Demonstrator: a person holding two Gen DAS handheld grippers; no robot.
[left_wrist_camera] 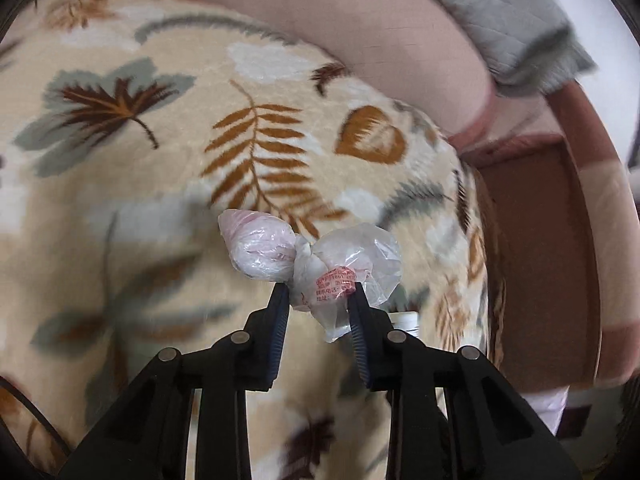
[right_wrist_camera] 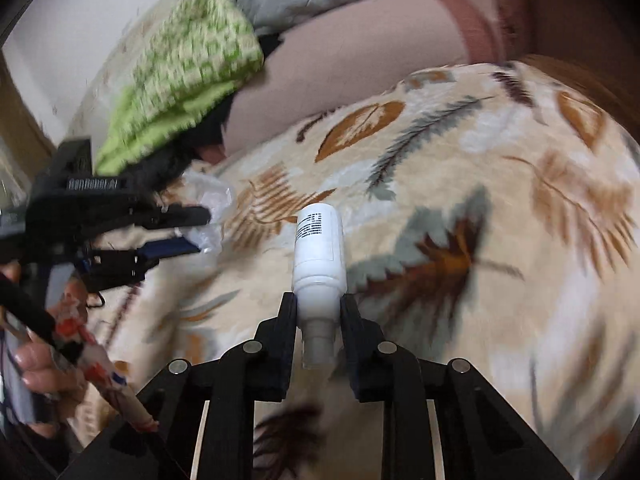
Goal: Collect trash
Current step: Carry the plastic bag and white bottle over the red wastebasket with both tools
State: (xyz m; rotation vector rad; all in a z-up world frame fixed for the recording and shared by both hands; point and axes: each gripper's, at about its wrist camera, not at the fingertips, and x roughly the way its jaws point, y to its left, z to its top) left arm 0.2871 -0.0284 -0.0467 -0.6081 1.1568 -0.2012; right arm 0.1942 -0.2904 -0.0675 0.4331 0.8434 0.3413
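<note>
I count two pieces of trash. My left gripper pinches one knotted plastic bag above the leaf-patterned blanket. My right gripper clamps one white bottle. Only the right wrist view shows the green knitted cloth and a hand.

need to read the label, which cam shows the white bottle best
The right wrist view: the white bottle sits centred, clamped between the right gripper fingers, barcode label facing the camera. The left wrist view shows only a sliver of it, behind the left gripper holding the plastic bag.
</note>
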